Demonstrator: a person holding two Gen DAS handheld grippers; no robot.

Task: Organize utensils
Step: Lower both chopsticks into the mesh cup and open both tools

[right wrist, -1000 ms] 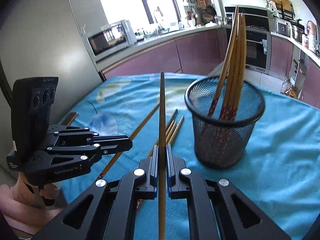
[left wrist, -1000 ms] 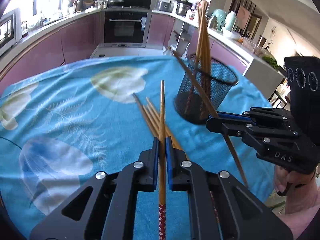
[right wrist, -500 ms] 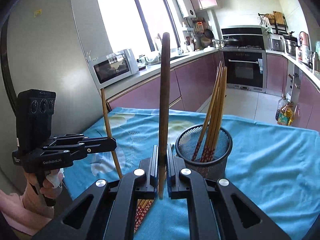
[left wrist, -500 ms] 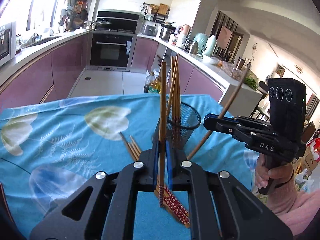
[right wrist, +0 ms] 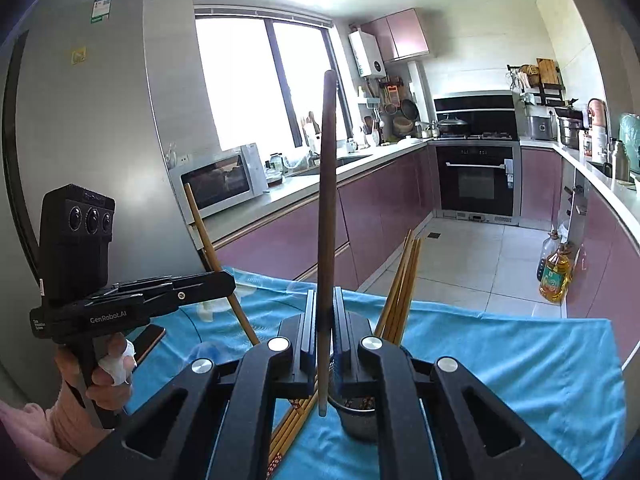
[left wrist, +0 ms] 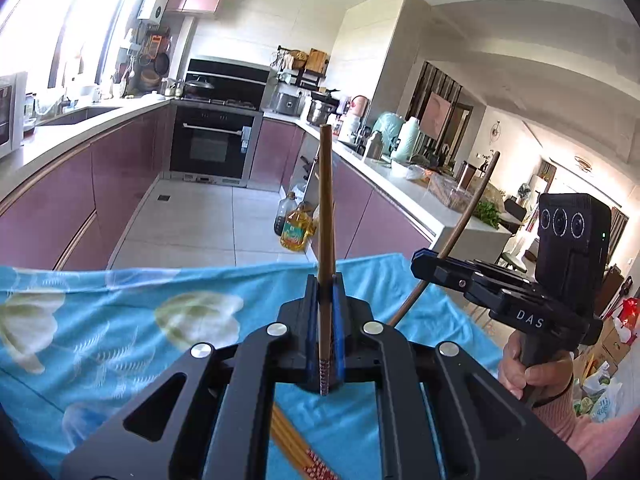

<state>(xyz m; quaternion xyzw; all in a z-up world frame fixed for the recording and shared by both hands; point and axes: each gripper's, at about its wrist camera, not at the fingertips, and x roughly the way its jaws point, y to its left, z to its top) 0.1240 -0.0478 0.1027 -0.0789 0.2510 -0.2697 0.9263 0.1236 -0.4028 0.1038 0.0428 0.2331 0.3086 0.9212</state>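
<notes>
My left gripper [left wrist: 325, 280] is shut on a wooden chopstick [left wrist: 326, 208] and holds it upright above the blue tablecloth [left wrist: 120, 320]. My right gripper [right wrist: 325, 296] is shut on another chopstick [right wrist: 326, 200], also upright. Each gripper shows in the other's view, the right gripper [left wrist: 420, 262] at the right and the left gripper [right wrist: 230, 280] at the left. The black mesh cup [right wrist: 356, 420] with several chopsticks [right wrist: 402, 284] stands just under my right gripper, mostly hidden. Loose chopsticks [left wrist: 296, 448] lie on the cloth below my left gripper, and also show in the right wrist view [right wrist: 290, 432].
The table's far edge [left wrist: 240, 266] drops to a tiled kitchen floor. A phone [right wrist: 146, 342] lies on the cloth near the left hand. A fridge [right wrist: 80, 140] stands close behind the left gripper. Oil bottles [left wrist: 294, 228] stand on the floor.
Both grippers have risen and tilted up from the table, each swinging its chopstick from flat to upright. The mesh cup has dropped out of the left view and sits under the right gripper.
</notes>
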